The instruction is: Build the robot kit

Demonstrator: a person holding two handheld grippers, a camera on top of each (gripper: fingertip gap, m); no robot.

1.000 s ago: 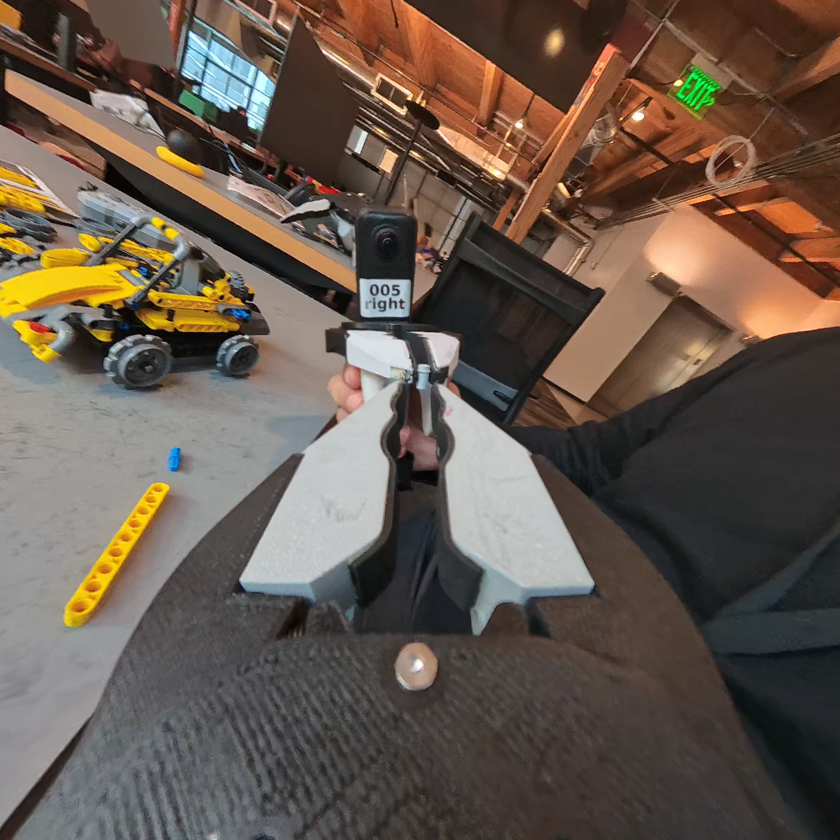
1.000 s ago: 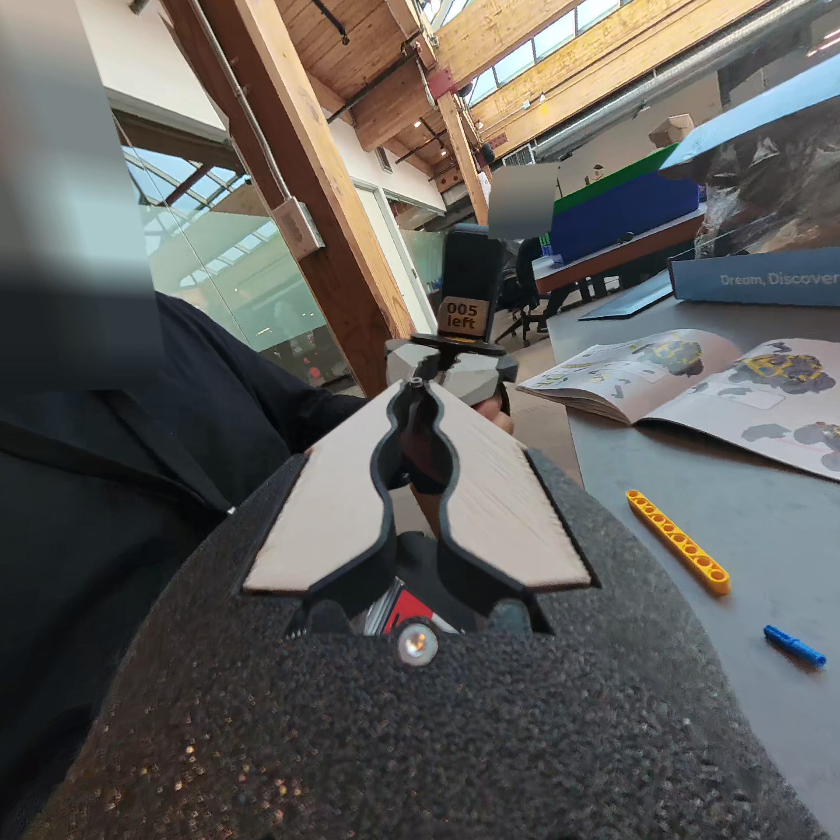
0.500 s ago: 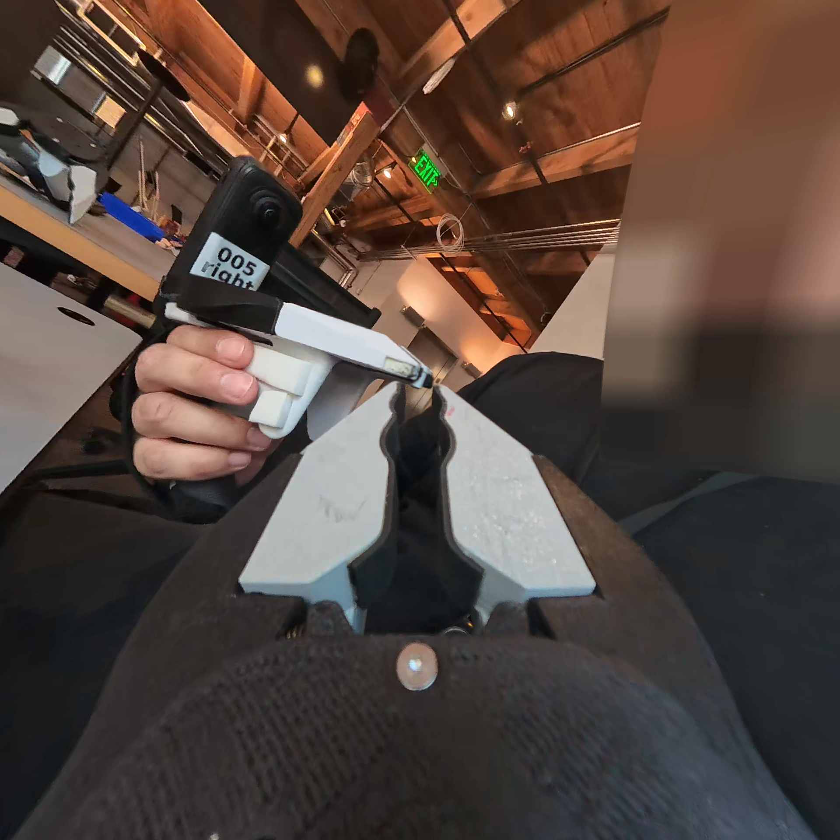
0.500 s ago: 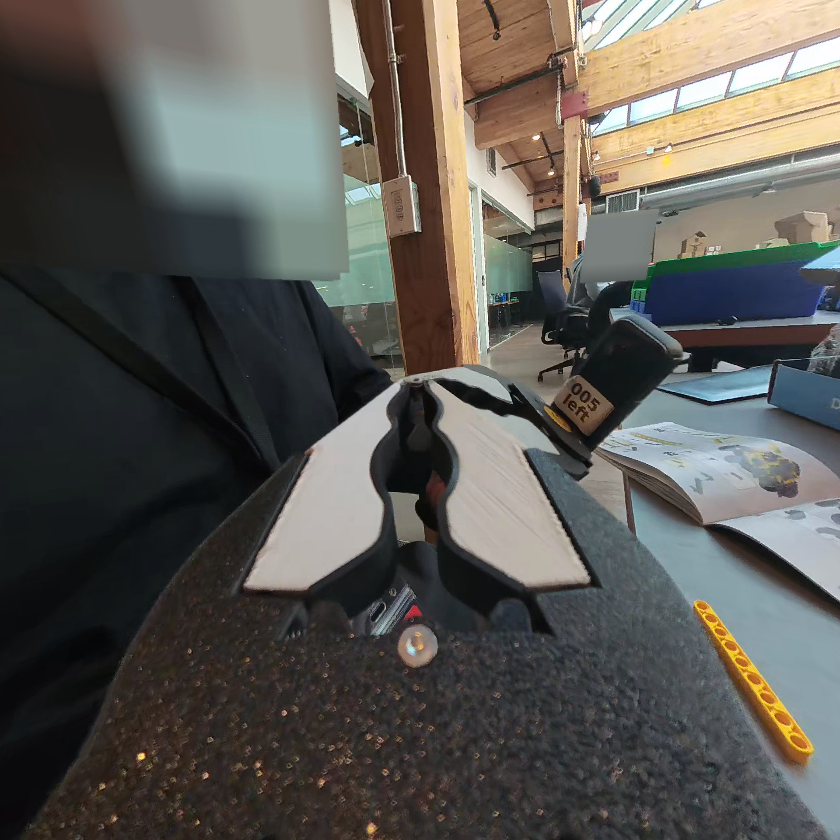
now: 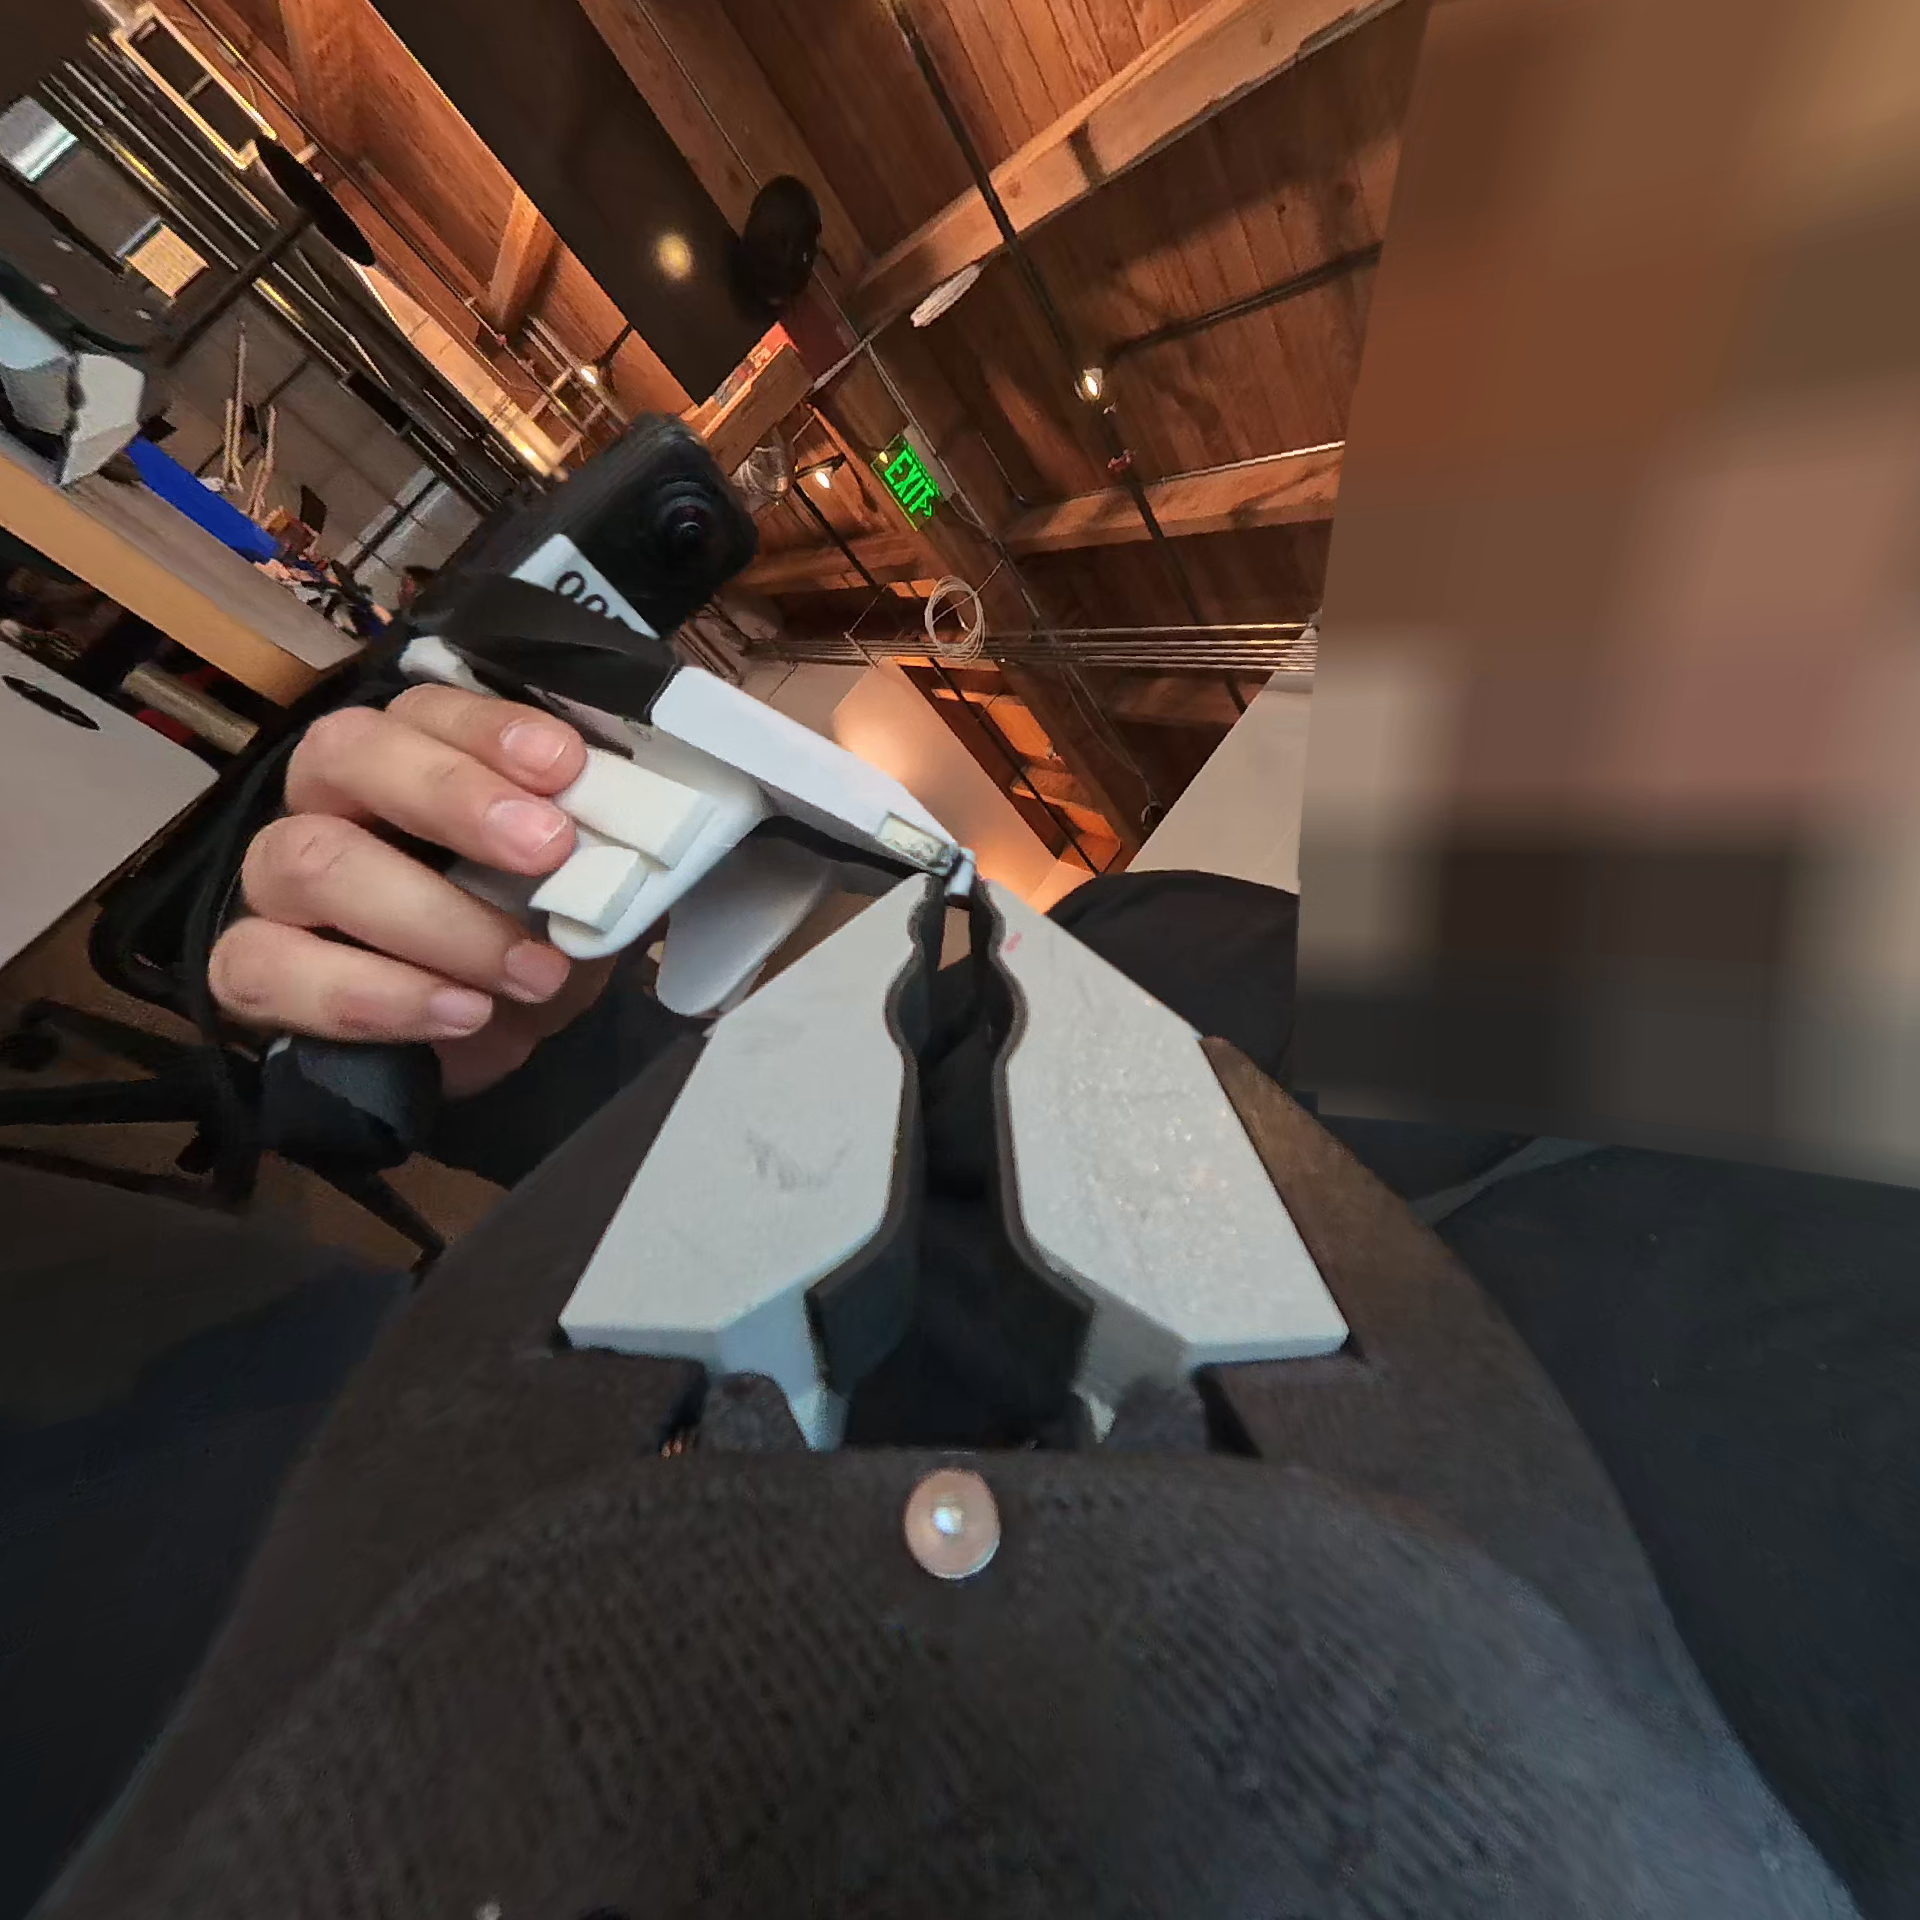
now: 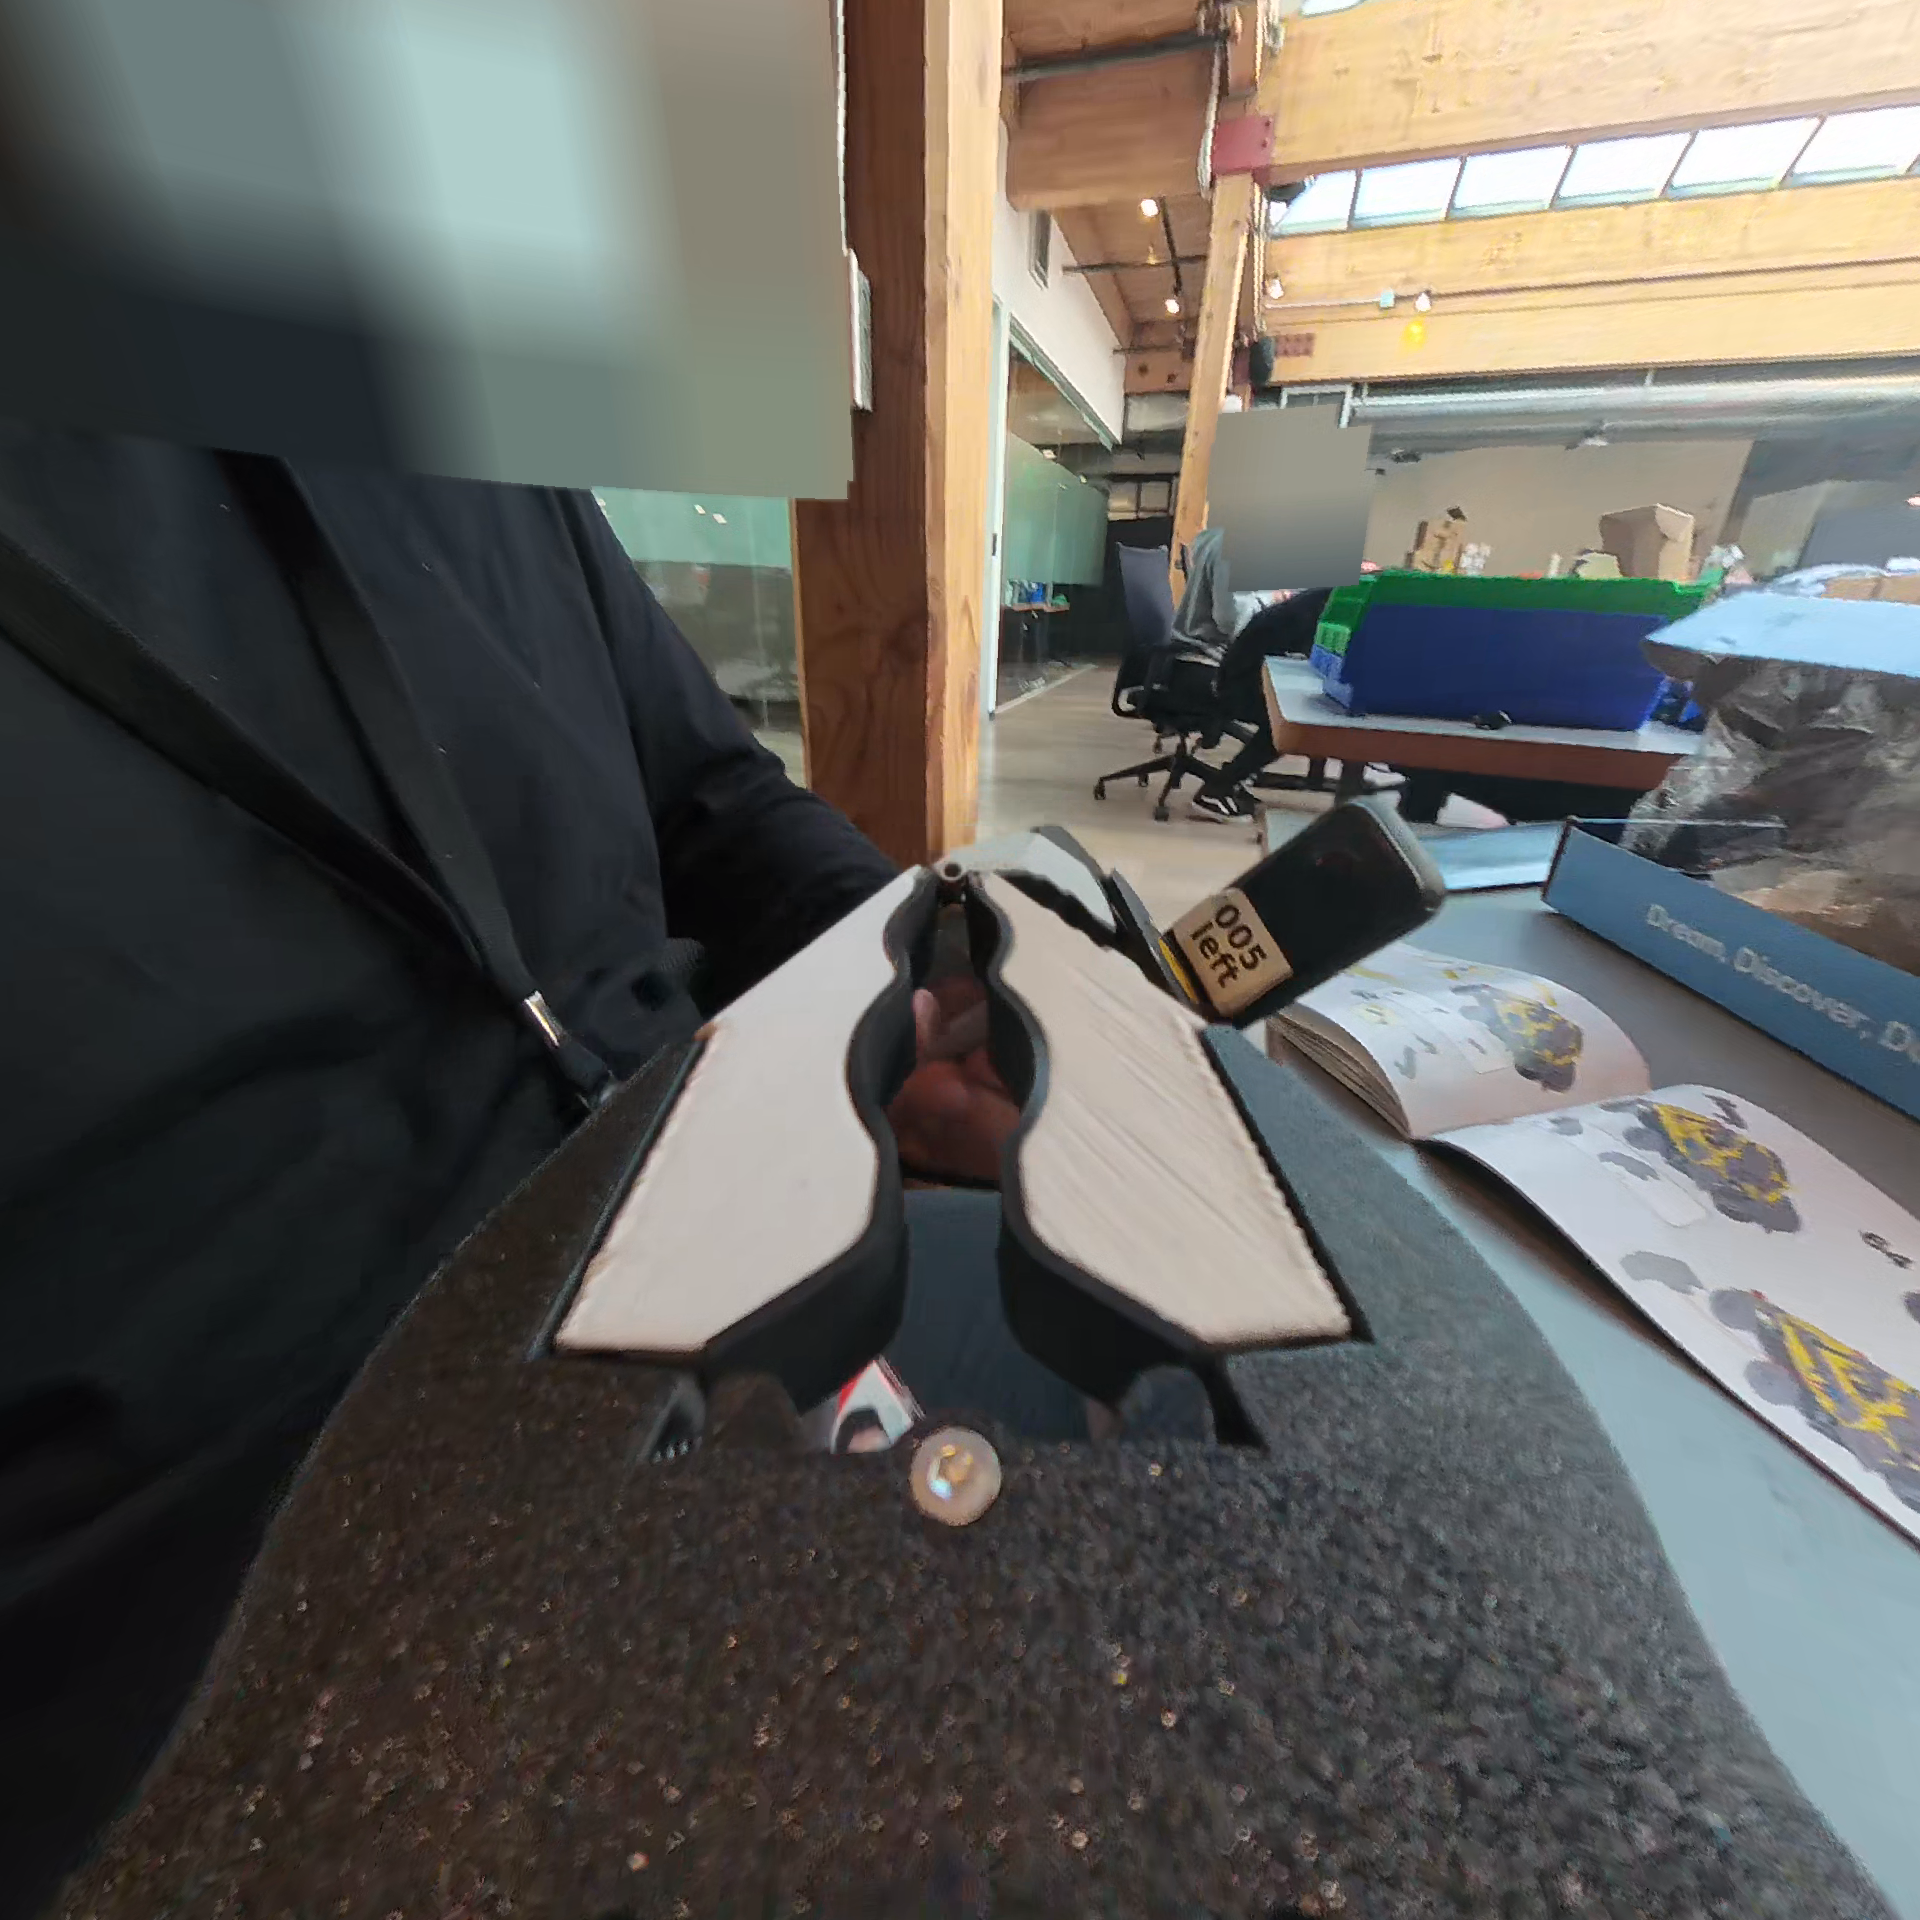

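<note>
Both grippers meet tip to tip, off the tabletop (image 6: 1714, 1538). Left gripper (image 5: 951, 904) fingers together, empty; right gripper (image 6: 954, 883) same. Open instruction booklet (image 6: 1621, 1143) lies on the grey tabletop beside a blue box (image 6: 1714, 935). Room: timber post (image 6: 899, 520), beamed wood ceiling (image 5: 1091, 260), office chair (image 6: 1164, 665).

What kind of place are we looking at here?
Probably an open-plan workshop or office in a converted timber building: heavy wooden posts, office chairs at long worktables, and an open instruction booklet on a grey table.
</note>
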